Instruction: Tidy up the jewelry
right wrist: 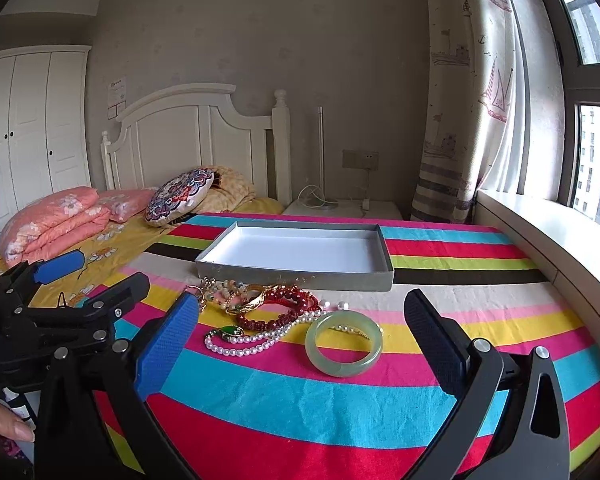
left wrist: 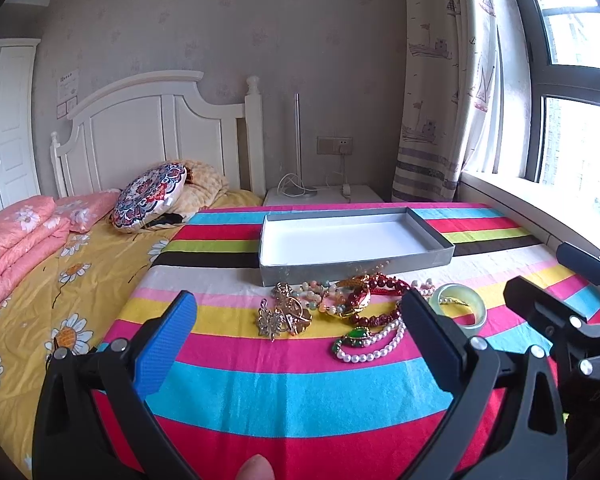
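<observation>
A shallow grey box with a white bottom lies empty on the striped cloth. In front of it lies a heap of jewelry: gold brooches, a gold bangle, dark red beads, a pearl necklace with a green pendant, and a pale green jade bangle. My left gripper is open above the cloth, just short of the heap. My right gripper is open, with the jade bangle between its fingers' line.
The striped cloth covers a table beside a bed with pink quilts and a round cushion. A window sill runs along the right. A white nightstand stands behind.
</observation>
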`<state>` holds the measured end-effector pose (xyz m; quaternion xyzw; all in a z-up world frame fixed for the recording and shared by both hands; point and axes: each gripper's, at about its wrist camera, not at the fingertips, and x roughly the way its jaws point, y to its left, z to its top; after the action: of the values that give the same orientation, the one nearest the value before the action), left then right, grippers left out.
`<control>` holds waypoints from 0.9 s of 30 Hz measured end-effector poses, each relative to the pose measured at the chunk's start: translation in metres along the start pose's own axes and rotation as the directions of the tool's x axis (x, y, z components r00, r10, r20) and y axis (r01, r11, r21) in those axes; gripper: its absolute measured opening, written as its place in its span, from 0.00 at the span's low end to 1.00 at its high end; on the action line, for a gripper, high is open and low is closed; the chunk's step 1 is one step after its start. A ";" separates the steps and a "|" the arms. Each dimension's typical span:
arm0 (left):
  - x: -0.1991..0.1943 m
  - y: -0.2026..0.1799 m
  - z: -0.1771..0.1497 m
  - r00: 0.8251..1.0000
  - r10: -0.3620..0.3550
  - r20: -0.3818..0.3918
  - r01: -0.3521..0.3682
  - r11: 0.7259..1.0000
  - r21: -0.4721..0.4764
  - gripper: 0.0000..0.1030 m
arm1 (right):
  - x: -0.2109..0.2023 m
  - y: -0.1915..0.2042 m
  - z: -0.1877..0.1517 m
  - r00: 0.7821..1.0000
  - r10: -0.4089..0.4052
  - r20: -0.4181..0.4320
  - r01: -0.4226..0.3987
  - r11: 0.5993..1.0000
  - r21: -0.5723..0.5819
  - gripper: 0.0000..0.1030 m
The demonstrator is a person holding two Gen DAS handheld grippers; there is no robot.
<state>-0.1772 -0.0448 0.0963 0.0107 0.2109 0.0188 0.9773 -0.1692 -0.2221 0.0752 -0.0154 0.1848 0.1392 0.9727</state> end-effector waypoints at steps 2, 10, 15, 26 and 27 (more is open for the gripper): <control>-0.001 -0.001 -0.001 1.000 -0.002 0.000 0.002 1.000 0.004 0.98 | 0.000 0.000 0.000 1.000 0.001 -0.002 -0.001 1.000 0.000 0.96; -0.001 -0.003 -0.004 1.000 -0.007 -0.005 0.007 1.000 0.009 0.98 | -0.001 0.000 0.000 1.000 0.007 0.001 -0.007 1.000 0.011 0.96; -0.001 -0.003 -0.004 1.000 -0.007 -0.002 0.007 1.000 0.005 0.98 | -0.001 -0.001 -0.002 1.000 0.009 -0.005 -0.009 1.000 0.023 0.96; 0.000 -0.002 -0.005 1.000 -0.009 -0.006 0.009 1.000 0.001 0.98 | -0.001 0.000 -0.002 1.000 0.014 -0.005 -0.014 1.000 0.025 0.96; 0.000 -0.001 -0.005 1.000 -0.008 -0.007 0.008 1.000 0.001 0.98 | -0.001 0.000 -0.002 1.000 0.013 -0.005 -0.012 1.000 0.025 0.96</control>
<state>-0.1790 -0.0462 0.0921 0.0101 0.2142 0.0150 0.9766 -0.1707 -0.2224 0.0739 -0.0026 0.1889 0.1430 0.9715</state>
